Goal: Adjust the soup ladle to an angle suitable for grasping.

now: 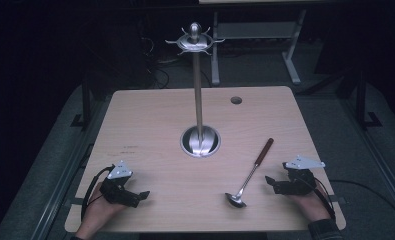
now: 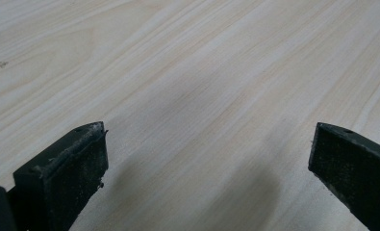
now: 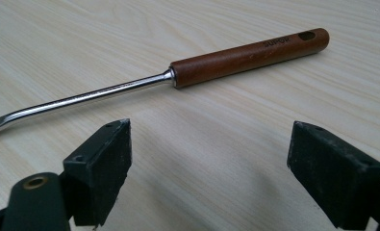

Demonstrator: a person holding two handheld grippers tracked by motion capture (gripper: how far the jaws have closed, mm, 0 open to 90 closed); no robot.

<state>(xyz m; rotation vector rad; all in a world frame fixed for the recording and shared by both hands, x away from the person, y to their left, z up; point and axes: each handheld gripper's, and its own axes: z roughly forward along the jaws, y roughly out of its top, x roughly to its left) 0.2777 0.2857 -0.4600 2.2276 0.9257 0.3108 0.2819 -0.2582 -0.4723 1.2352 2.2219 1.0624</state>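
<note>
- Light wood-grain table top [image 1: 150,130], roughly square, with a small round cable hole [image 1: 236,100] near its far edge, right of centre.
- Tall polished-metal utensil stand [image 1: 198,90]: round dished base [image 1: 200,142] at table centre, thin upright pole, ring of curved hooks and a knob [image 1: 195,37] at the top. Nothing hangs on the hooks.
- Steel ladle with a brown wooden handle [image 1: 250,174] lies flat on the table, right of the stand base and apart from it. Bowl [image 1: 235,200] is at the near end, handle end points away toward the far right.
- In the right gripper view the wooden handle [image 3: 250,57] shows a hanging hole at its tip and embossed lettering too small to read for certain; the chrome shaft [image 3: 82,98] runs off left.
- Left gripper [image 1: 135,197], black with a grey three-cornered plate, sits low at the near-left of the table in the person's left hand [image 1: 99,212]. Jaws point right, toward the middle.
- Left gripper view: jaws spread wide, bare wood between them, gripping nothing.
- Right gripper [image 1: 271,182], same build, sits at the near-right in the person's right hand [image 1: 310,202]. Jaws point left, toward the ladle.
- Right gripper view: jaws spread wide, empty. The ladle lies crosswise just beyond the tips, not touching them.
- Right gripper is near the ladle's shaft; left gripper is well apart from it.
- Dark patterned sleeve cuff [image 1: 325,229] at the right wrist.
- Surroundings beyond the table are dark; grey floor and metal frame legs [image 1: 292,55] behind.
</note>
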